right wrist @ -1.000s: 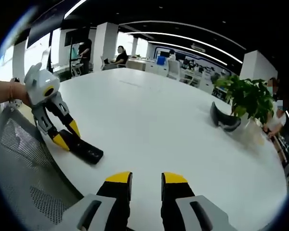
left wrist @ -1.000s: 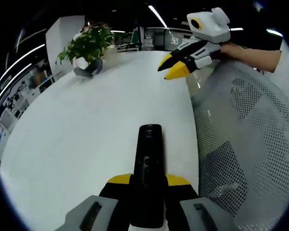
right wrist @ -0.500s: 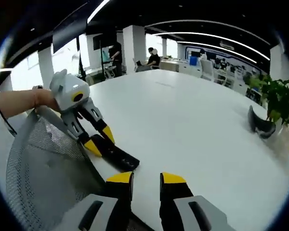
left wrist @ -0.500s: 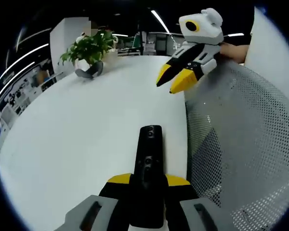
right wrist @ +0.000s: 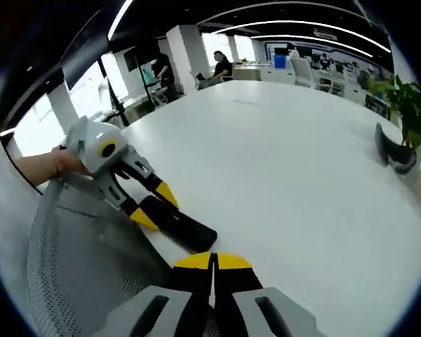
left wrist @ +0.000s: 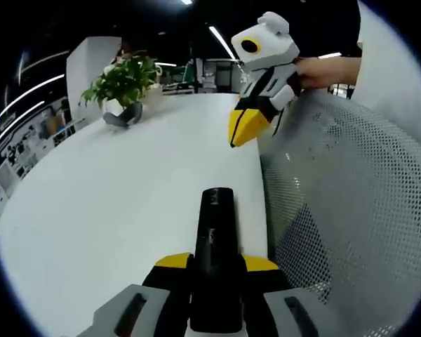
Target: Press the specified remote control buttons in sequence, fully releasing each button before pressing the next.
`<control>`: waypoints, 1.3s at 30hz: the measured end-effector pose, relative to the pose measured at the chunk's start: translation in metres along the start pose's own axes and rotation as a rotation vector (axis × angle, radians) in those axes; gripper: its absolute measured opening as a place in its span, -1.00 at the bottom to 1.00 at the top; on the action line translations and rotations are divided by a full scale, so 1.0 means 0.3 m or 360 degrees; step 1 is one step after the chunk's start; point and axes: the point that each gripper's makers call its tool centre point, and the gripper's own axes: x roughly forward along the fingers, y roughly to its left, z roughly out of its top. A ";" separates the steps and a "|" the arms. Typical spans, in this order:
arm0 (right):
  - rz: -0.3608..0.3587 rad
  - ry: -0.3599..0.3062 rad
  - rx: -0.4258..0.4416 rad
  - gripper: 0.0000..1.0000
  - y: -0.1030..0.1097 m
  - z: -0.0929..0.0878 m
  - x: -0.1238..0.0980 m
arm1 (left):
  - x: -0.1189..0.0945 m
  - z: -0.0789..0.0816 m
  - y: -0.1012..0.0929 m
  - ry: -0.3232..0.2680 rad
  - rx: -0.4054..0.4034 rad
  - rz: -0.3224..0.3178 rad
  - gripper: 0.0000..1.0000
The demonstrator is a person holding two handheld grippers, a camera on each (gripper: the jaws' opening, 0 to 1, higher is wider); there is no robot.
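A black remote control (left wrist: 214, 225) lies lengthwise on the white table (left wrist: 119, 189), its near end clamped between the yellow-tipped jaws of my left gripper (left wrist: 214, 261). In the right gripper view the same remote (right wrist: 186, 230) sits at the table edge with the left gripper (right wrist: 156, 206) shut on it, a hand behind. My right gripper (right wrist: 212, 261) has its two tips pressed together with nothing between them. It hangs in the air beyond the remote's far end in the left gripper view, as the right gripper (left wrist: 242, 133), tips pointing down.
A grey mesh chair back (left wrist: 337, 203) stands against the table edge beside the remote, and shows as the mesh chair (right wrist: 84, 267) too. A potted plant (left wrist: 123, 77) and a dark curved object (left wrist: 123, 116) sit at the table's far side. People sit at distant desks.
My right gripper has shut its jaws, which stood apart before, and has come closer to the remote. The left gripper keeps its hold on the remote.
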 end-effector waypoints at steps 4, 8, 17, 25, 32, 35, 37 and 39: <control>0.0008 0.0055 -0.0053 -1.00 0.014 -0.009 0.053 | 0.005 0.003 -0.011 0.0023 0.0014 -0.0020 -0.45; 0.0088 0.0170 -0.0231 -1.00 0.050 -0.031 0.079 | 0.009 -0.002 -0.010 0.0048 0.0044 -0.0044 -0.50; 0.0095 0.0307 -0.0439 -1.00 0.062 -0.044 0.119 | 0.003 -0.007 -0.009 -0.0012 0.0125 -0.0186 -0.51; 0.0146 0.0373 -0.0546 -1.00 0.068 -0.042 0.146 | -0.002 0.004 -0.008 -0.0075 0.0058 -0.0188 -0.51; 0.0189 0.0653 -0.0841 -1.00 0.067 -0.061 0.148 | -0.006 0.011 -0.006 -0.0098 -0.0001 -0.0182 -0.51; 0.0124 0.0812 -0.0829 -1.00 0.061 -0.058 0.157 | -0.014 0.012 0.000 -0.0080 -0.0102 -0.0175 -0.50; 0.0123 0.0854 -0.0887 -1.00 0.060 -0.057 0.160 | -0.027 0.006 0.004 -0.0057 -0.0177 -0.0160 -0.51; 0.0115 0.0811 -0.0737 -1.00 0.060 -0.059 0.160 | -0.048 -0.014 -0.003 -0.0020 -0.0194 -0.0153 -0.50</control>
